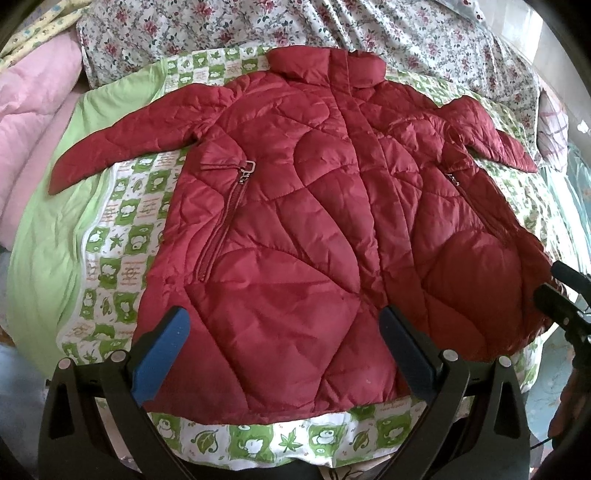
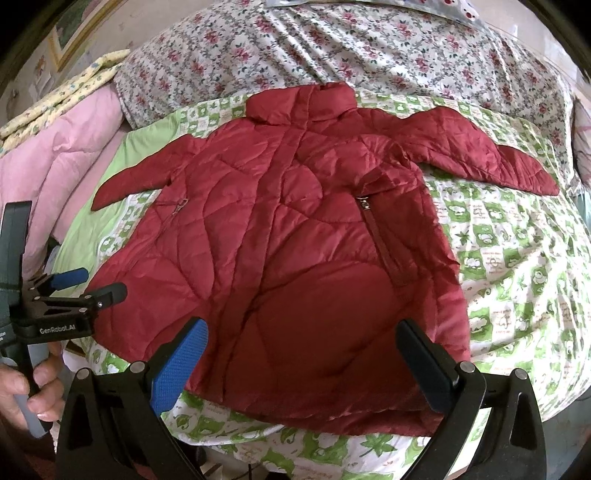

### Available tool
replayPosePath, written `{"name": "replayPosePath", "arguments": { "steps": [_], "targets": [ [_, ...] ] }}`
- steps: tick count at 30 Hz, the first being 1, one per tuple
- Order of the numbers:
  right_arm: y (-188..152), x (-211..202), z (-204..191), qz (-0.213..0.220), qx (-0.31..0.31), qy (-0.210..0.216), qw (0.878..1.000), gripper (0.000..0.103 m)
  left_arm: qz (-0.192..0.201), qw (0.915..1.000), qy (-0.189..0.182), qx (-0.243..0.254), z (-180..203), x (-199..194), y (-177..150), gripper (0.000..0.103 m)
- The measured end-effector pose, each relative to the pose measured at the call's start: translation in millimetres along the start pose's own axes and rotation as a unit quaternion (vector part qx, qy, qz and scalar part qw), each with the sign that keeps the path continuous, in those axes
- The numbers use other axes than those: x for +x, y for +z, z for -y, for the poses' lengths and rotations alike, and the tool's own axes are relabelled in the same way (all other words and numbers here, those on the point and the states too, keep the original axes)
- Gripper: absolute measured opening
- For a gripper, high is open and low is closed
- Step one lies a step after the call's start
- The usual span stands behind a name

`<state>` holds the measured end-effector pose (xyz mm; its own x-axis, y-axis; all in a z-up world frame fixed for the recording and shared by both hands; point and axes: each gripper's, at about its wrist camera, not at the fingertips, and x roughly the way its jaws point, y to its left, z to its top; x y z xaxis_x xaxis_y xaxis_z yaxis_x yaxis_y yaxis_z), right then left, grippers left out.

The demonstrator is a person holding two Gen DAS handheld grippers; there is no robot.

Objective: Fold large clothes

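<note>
Dark red quilted jacket (image 1: 295,229) with silver zipper pulls (image 1: 246,169). Under the jacket: green-white checked sheet (image 1: 110,266), panda and leaf prints. Behind the jacket: white quilt (image 1: 369,26), red floral. Left of the jacket: plain pink blanket (image 1: 33,110). Gripper pads (image 2: 177,365) blue, frames black.

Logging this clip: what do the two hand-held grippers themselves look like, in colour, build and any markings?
Both match: black frames with silver rivets at the finger pivots, one finger faced with a textured blue pad and the other dark. That goes for the left hand-held gripper and the right hand-held gripper. Seen from the right wrist camera, the left one's black body carries white "GenRobot.AI" lettering and a grey handle. No sleeves show.
</note>
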<state>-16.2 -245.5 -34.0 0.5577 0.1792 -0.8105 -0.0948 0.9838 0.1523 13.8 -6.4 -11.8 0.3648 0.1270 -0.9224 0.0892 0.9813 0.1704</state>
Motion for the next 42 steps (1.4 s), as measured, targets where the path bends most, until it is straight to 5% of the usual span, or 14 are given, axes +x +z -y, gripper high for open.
{"name": "replayPosePath", "arguments": {
  "steps": [6, 11, 22, 27, 37, 40, 42],
  "targets": [
    [3.0, 0.4, 14.1, 0.009, -0.003, -0.028, 1.0, 0.102, 0.028, 0.9993, -0.021, -0.011, -0.8, 2.9, 7.1, 0.103],
    [8.6, 1.5, 32.8, 0.023, 0.028, 0.002, 0.999, 0.102, 0.046, 0.9987, -0.016, -0.013, -1.9, 8.5, 14.9, 0.103],
    [34.0, 1.3, 106.3, 0.071, 0.123, 0.023, 0.99, 0.102, 0.026, 0.9987, -0.037, -0.021, -4.2, 20.7, 32.6, 0.103],
    [46.3, 2.8, 159.9, 0.088, 0.193, 0.047, 0.976, 0.102, 0.019, 0.9987, -0.042, -0.024, -3.4, 29.9, 42.5, 0.103],
    [84.9, 15.1, 276.2, 0.145, 0.287, -0.005, 0.947, 0.102, 0.013, 0.9987, -0.042, -0.025, -1.5, 45.8, 54.1, 0.103],
    [95.7, 29.2, 314.9, 0.157, 0.319, -0.008, 0.935, 0.096, 0.012, 0.9989, -0.037, -0.027, -3.4, 51.9, 60.9, 0.103],
    [100.9, 41.2, 338.2, 0.152, 0.342, -0.02, 0.927, 0.081, 0.01, 0.9989, -0.036, -0.03, -4.5, 56.4, 65.9, 0.103]
  ]
}}
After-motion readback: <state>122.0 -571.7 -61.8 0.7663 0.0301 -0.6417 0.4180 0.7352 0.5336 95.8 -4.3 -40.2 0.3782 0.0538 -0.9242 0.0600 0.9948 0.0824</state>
